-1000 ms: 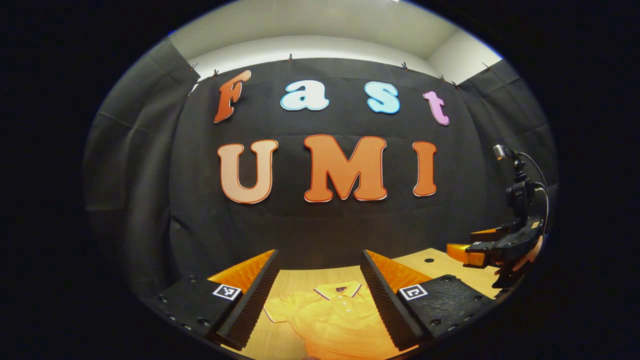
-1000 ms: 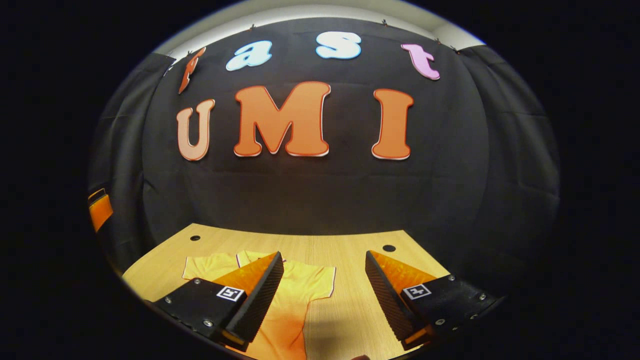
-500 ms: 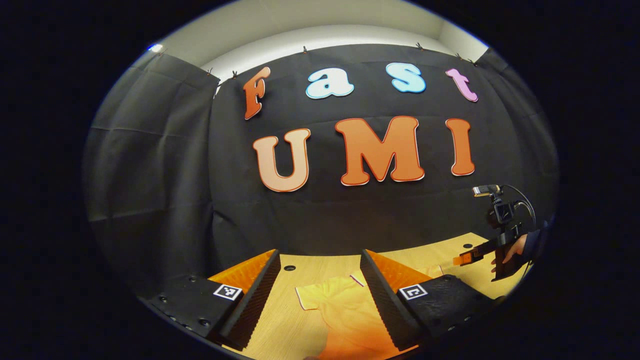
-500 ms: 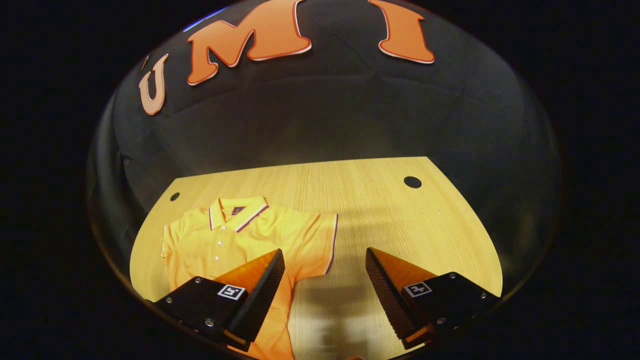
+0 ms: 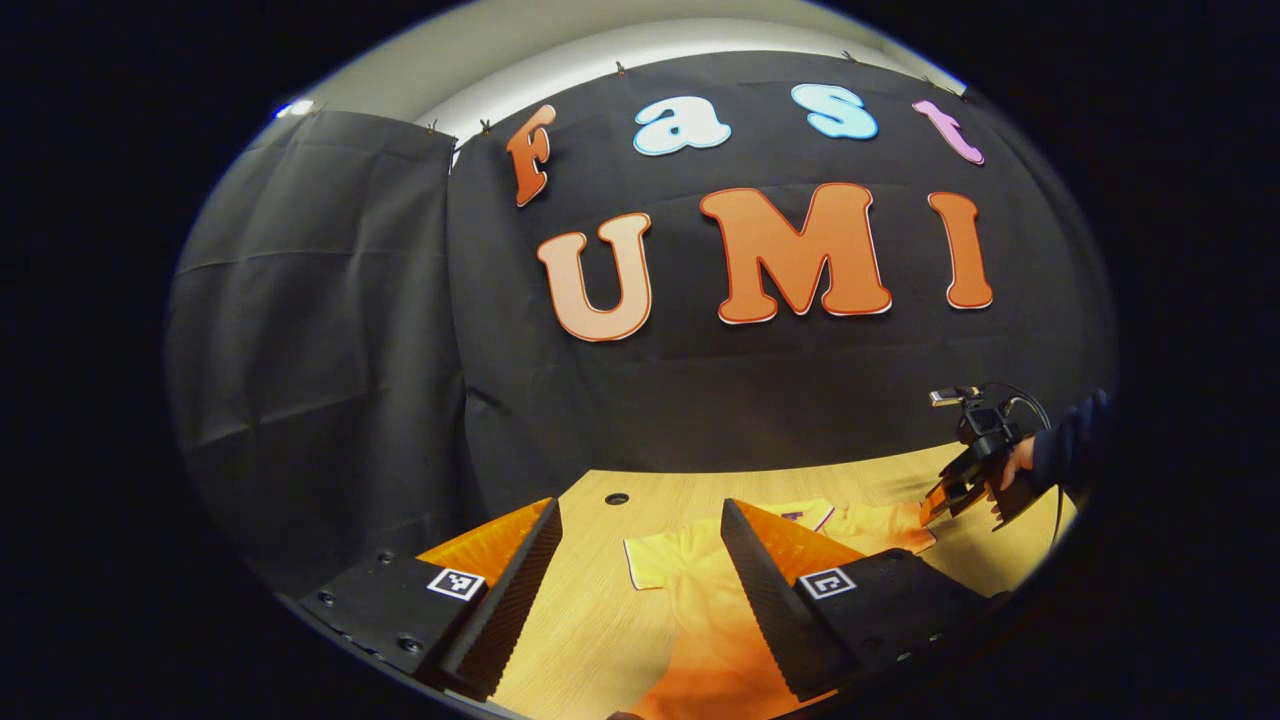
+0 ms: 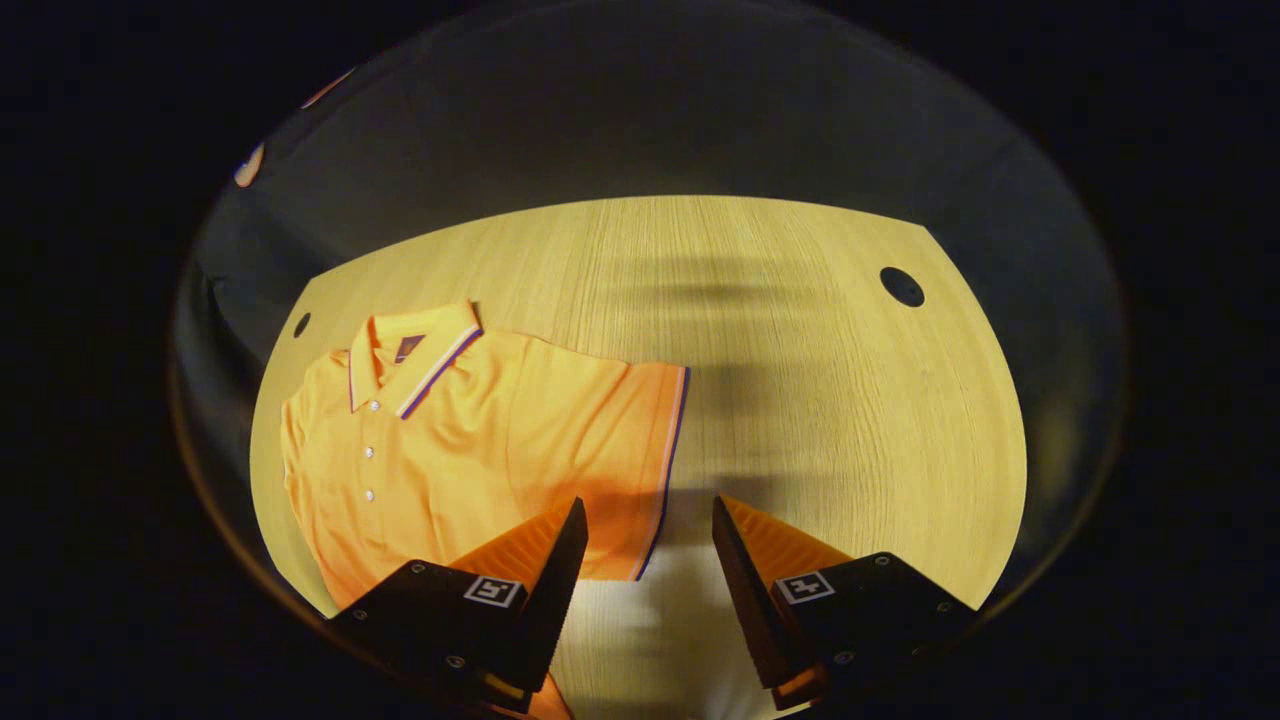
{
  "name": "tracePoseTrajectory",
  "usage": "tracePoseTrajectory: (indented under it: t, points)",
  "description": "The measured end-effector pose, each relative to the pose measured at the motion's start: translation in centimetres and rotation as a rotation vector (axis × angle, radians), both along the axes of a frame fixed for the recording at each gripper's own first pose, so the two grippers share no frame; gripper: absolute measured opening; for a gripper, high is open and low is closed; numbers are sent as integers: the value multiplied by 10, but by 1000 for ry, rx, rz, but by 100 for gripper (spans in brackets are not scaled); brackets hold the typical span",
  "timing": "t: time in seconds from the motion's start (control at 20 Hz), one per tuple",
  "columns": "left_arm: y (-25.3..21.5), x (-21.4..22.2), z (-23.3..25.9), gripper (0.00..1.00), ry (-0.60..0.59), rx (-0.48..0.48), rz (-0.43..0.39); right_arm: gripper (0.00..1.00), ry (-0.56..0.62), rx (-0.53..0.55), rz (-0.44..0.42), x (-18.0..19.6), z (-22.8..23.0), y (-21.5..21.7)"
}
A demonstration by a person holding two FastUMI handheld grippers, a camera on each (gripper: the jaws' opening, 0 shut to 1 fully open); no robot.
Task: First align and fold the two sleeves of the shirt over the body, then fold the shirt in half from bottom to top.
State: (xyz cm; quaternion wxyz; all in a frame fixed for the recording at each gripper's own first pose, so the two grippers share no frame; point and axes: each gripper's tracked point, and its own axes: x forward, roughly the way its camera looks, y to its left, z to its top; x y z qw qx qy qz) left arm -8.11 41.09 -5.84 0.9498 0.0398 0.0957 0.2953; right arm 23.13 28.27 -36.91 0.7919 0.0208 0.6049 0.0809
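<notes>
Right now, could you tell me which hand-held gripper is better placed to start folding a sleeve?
Right. The right hand-held gripper hangs open just over the sleeve edge, low above the shirt. The left hand-held gripper sits farther back, pointing level.

Left gripper view low, level; right gripper view downward; both share shirt [image 6: 480, 440].

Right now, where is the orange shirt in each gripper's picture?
Left gripper view: the shirt lies low and center-right on the table, partly behind this gripper's own fingers.
Right gripper view: the shirt lies spread flat on the left half of the table, one sleeve edge just ahead of the open fingers.
Shared landmark: the shirt's striped collar.
</notes>
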Motion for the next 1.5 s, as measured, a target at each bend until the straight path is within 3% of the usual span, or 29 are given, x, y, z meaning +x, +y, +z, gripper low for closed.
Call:
tracePoseTrajectory:
  t: [0.2,0.35,0.4,0.5,0.55,0.6,0.7,0.95,1.0,1.05,1.1,1.2,1.4,1.5]
  points:
    - [-2,2,-25,99,50,-65,14,77,120,-17,-11,10,-25,0]
    - [0,0,-31,98,73,-79,37,76,148,-79,46,13,-33,6]
    - [0,0,-31,98,75,-80,38,69,165,-81,53,14,-33,8]
    - [0,0,-30,98,79,-77,34,39,170,-77,56,15,-32,11]
    - [0,0,-29,98,77,-73,33,33,168,-73,59,16,-31,11]
    - [0,0,-30,98,74,-69,32,15,166,-59,71,15,-32,12]
    - [0,-1,-30,98,74,-70,30,5,189,16,58,14,-21,24]
    - [6,-1,-32,98,67,-80,67,5,93,53,120,35,25,47]
    - [8,-1,-35,98,72,-88,81,10,90,72,142,35,35,60]
    - [11,-3,-36,98,74,-91,92,5,80,74,163,35,39,69]
    - [15,-3,-38,98,75,-95,102,10,73,73,174,35,42,77]
    - [27,-4,-38,98,81,-108,123,5,82,121,210,30,49,102]
    - [40,-4,-50,98,101,-158,150,20,58,143,265,25,53,120]
    - [51,0,-61,98,128,-187,149,42,43,142,263,25,57,118]
